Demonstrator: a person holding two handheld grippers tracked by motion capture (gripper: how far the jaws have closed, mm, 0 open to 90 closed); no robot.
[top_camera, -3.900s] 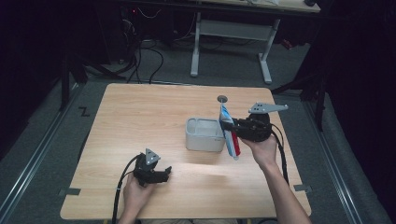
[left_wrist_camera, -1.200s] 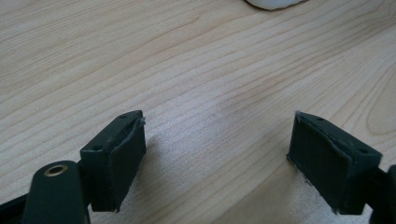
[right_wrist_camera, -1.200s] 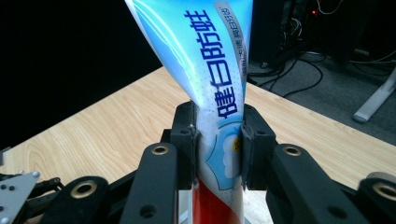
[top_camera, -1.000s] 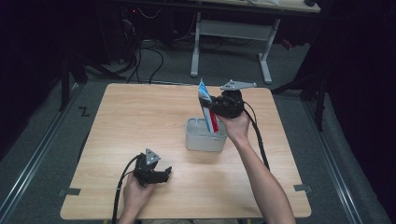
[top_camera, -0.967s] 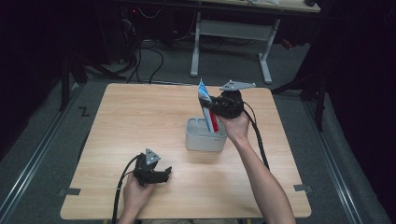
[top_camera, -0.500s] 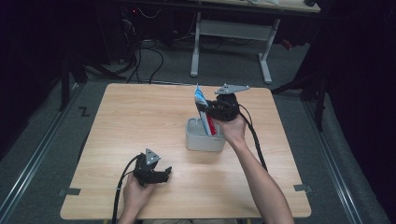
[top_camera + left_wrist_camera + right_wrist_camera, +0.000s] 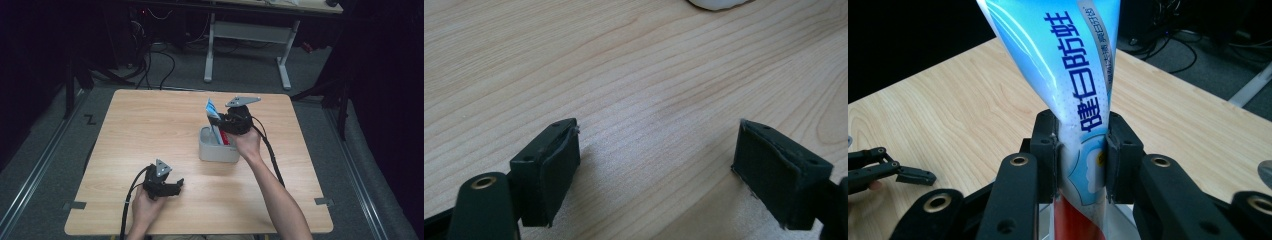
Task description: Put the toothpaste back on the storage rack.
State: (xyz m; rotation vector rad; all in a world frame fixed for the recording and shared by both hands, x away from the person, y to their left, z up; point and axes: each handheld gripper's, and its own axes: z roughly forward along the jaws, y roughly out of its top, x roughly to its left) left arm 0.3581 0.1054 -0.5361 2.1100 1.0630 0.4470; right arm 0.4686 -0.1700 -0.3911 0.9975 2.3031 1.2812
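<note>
Fingers of the right gripper (image 7: 1080, 150) are clamped on a blue and white toothpaste tube (image 7: 1068, 65), pinching it across its width low on the body, where the print turns red. Seen from the high view, that gripper (image 7: 223, 131) hangs directly over a small grey tub (image 7: 218, 150) near the middle of the worktop (image 7: 150, 125). The tube (image 7: 214, 120) stands close to upright, its long axis running up and down with a slight lean; the flat crimped end points up and the lower red end already sits inside the tub's rim. The coming move seems to turn on that alignment: the tub lies straight below the grip, so the tube likely only needs to travel down along its own length. The left gripper (image 7: 161, 185) rests near the front edge of the worktop, well apart from the tub, its fingers (image 7: 546, 170) spread wide with nothing between them.
</note>
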